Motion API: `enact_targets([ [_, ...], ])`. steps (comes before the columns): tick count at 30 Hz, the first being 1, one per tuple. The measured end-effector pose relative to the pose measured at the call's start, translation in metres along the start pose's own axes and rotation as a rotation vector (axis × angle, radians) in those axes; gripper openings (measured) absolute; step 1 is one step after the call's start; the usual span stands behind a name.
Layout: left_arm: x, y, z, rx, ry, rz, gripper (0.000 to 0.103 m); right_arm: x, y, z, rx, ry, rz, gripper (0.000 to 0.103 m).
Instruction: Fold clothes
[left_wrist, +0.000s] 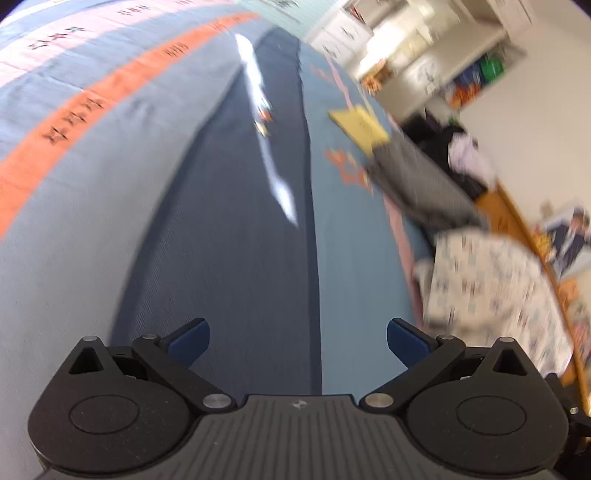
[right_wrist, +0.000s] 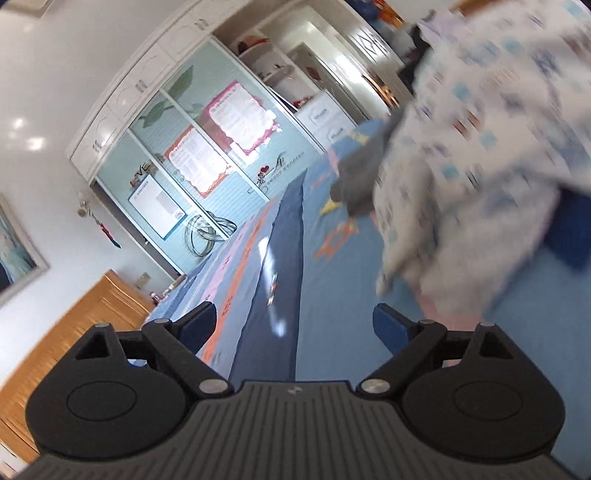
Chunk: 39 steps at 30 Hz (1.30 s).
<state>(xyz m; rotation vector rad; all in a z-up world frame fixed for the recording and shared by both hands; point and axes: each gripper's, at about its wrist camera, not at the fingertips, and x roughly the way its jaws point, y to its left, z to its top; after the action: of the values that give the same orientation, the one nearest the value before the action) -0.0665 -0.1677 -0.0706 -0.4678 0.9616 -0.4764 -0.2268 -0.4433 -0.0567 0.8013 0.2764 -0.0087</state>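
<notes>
The left tongs (left_wrist: 298, 341) are wide open with nothing between them. They hang over a long dark blue garment (left_wrist: 236, 229) that lies flat on the bed (left_wrist: 74, 184). It has a white stripe with small bright marks. The bed sheet is light blue with an orange band. The right tongs (right_wrist: 294, 326) are wide open too and hold nothing. A white cloth with small coloured squares (right_wrist: 480, 155) sits on the right side, blurry. A grey garment (right_wrist: 360, 177) lies beside it on the bed.
</notes>
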Motion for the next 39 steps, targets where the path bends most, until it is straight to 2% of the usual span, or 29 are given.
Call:
enact_targets([
  [2, 0.006, -0.008, -0.012, 0.042, 0.032, 0.004, 0.102, -0.024, -0.011, -0.006, 0.055, -0.054, -0.006, 0.092],
  [4, 0.01, -0.014, -0.021, 0.072, 0.052, -0.003, 0.102, -0.056, -0.02, -0.003, 0.05, -0.173, -0.047, 0.092],
  [6, 0.012, -0.019, -0.028, 0.097, 0.069, -0.009, 0.102, -0.084, -0.035, 0.007, 0.062, -0.33, -0.127, 0.093],
  [8, 0.012, -0.021, -0.031, 0.104, 0.083, -0.015, 0.102, -0.112, -0.051, 0.017, 0.076, -0.492, -0.211, 0.102],
  [10, 0.01, -0.02, -0.034, 0.095, 0.091, -0.017, 0.102, -0.138, -0.081, 0.031, 0.131, -0.671, -0.252, 0.103],
  [12, 0.009, -0.019, -0.035, 0.089, 0.091, -0.017, 0.102, -0.148, -0.112, 0.049, 0.178, -0.78, -0.241, 0.103],
  [16, 0.01, -0.016, -0.034, 0.076, 0.088, 0.002, 0.102, -0.142, -0.184, 0.096, 0.281, -0.892, -0.145, 0.103],
  [20, 0.011, -0.013, -0.026, 0.06, 0.076, 0.021, 0.102, -0.105, -0.245, 0.126, 0.327, -0.957, -0.07, 0.103],
  [23, 0.013, -0.014, -0.021, 0.077, 0.063, 0.037, 0.102, -0.076, -0.272, 0.139, 0.4, -0.972, -0.074, 0.103],
  [29, 0.02, -0.014, -0.02, 0.124, 0.017, 0.026, 0.102, -0.045, -0.291, 0.156, 0.454, -0.893, -0.145, 0.103],
  [31, 0.021, -0.016, -0.02, 0.143, 0.015, 0.021, 0.102, -0.039, -0.289, 0.161, 0.431, -0.866, -0.168, 0.103],
  [34, 0.021, -0.017, -0.022, 0.162, 0.014, 0.02, 0.102, -0.026, -0.286, 0.173, 0.367, -0.785, -0.176, 0.103],
  [36, 0.019, -0.015, -0.021, 0.149, 0.018, 0.012, 0.102, -0.023, -0.287, 0.183, 0.378, -0.704, -0.21, 0.103],
  [39, 0.016, -0.009, -0.018, 0.106, 0.025, 0.004, 0.102, -0.036, -0.282, 0.192, 0.497, -0.72, -0.129, 0.102],
])
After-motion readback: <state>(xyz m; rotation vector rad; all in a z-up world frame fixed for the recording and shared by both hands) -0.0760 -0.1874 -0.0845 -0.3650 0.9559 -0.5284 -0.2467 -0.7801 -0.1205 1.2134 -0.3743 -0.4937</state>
